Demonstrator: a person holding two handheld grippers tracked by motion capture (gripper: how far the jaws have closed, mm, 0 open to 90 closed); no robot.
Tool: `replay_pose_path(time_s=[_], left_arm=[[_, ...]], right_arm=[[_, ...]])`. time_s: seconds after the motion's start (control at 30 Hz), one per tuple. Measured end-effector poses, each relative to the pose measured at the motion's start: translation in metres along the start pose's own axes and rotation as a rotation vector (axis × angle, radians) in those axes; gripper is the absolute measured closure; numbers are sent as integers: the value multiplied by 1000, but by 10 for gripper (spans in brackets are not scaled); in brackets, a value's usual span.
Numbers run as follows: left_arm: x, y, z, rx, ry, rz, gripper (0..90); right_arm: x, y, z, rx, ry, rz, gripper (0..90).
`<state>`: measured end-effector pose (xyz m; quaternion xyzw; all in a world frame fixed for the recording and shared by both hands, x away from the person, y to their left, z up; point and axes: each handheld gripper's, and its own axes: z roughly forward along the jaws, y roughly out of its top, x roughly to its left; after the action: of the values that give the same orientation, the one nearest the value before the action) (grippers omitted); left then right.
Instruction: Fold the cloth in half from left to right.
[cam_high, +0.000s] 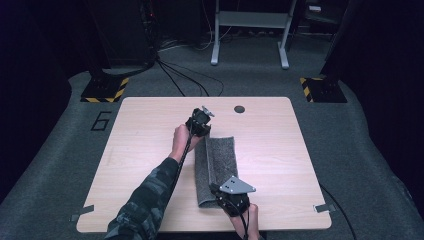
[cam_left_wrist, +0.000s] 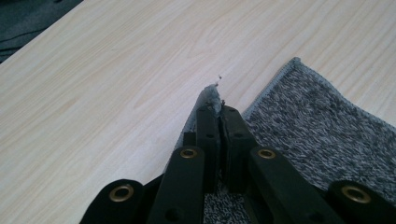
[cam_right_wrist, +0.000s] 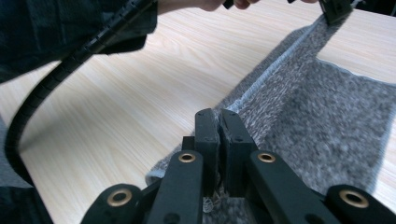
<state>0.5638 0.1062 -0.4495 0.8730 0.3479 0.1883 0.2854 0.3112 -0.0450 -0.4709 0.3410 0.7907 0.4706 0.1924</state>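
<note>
wood table w/ 1 grey towel; 2 tongs, left & right, both clamped on its edge.

Towel near corner hidden under right gripper.

lay folded towel mid-table; left gripper at its far end, right gripper at its near end; hole behind.
</note>
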Motion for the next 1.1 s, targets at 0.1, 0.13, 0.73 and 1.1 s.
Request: replay_pose_path(time_s=[0.1, 0.13, 0.73, 1.1], left_arm=[[-2, 1, 3, 4, -6, 6, 868], [-3, 2, 5, 5, -9, 8, 868], [-29, 18, 25, 8, -65, 44, 865], [-39, 20, 38, 24, -85, 39, 862]], right_arm=[[-1, -4, -1, 13, -15, -6, 869], [-1, -5, -1, 15, -20, -11, 869], [-5, -16, -12, 45, -62, 2, 867], [-13, -29, -15, 72, -81, 37, 865]])
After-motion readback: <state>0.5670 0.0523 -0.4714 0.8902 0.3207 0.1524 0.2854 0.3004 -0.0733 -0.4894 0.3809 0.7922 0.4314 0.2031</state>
